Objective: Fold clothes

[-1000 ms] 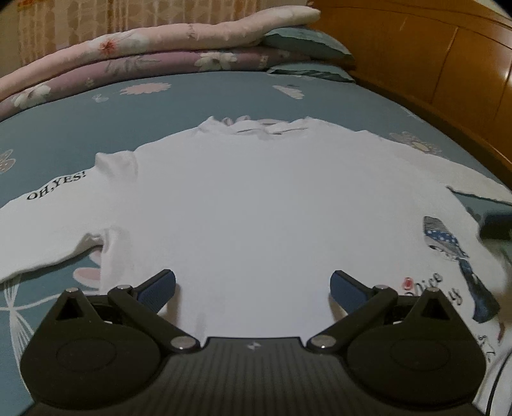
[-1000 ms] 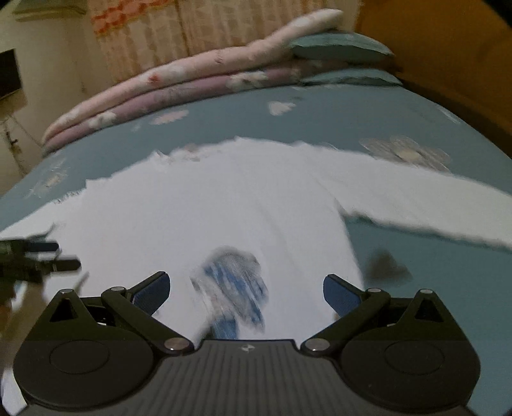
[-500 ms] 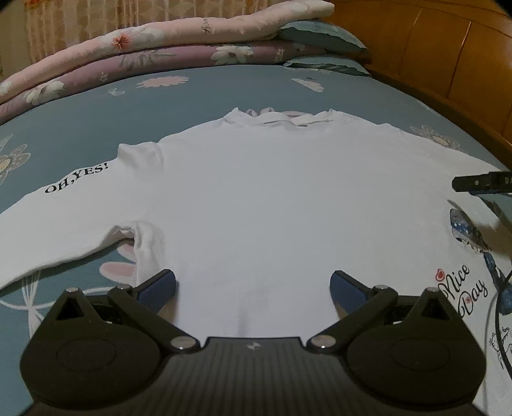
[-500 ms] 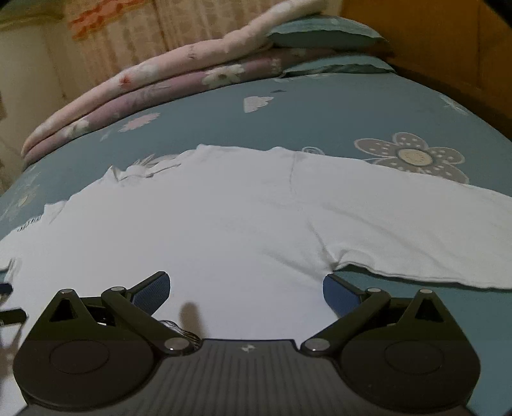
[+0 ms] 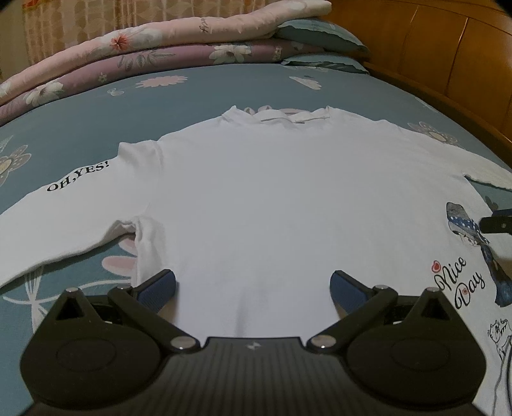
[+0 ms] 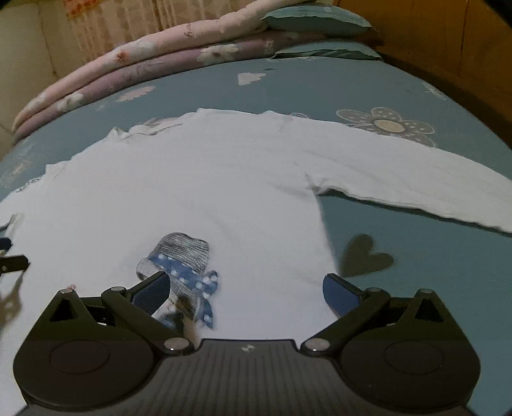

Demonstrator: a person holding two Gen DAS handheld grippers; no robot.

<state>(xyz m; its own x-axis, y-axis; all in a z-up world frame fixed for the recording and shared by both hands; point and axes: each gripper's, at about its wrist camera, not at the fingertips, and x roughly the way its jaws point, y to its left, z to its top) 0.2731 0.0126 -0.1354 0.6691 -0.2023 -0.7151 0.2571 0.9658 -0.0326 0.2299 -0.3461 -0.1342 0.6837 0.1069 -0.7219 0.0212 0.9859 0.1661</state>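
Note:
A white long-sleeved shirt (image 5: 262, 198) lies spread flat on the bed, neck away from me, both sleeves stretched sideways. "OH,YES!" is printed on its left sleeve (image 5: 76, 177). A blue hat print (image 6: 182, 265) and "Nice Day" lettering (image 5: 460, 281) sit near the hem at the right. My left gripper (image 5: 252, 288) hovers open over the shirt's lower left part. My right gripper (image 6: 244, 289) hovers open over the lower right part beside the hat print. The right gripper's tip (image 5: 496, 224) shows at the left wrist view's right edge.
The bed has a teal flowered sheet (image 6: 416, 272). Folded pink and purple quilts (image 5: 166, 41) and teal pillows (image 5: 320, 32) lie along the far side. A wooden headboard (image 5: 454, 57) rises at the right. A curtain (image 6: 128, 19) hangs behind the quilts.
The left gripper drew slightly nearer the shirt's lower left, staying open. The right gripper swung back and left, so the hat print sits by its left finger again. The shirt has not moved.

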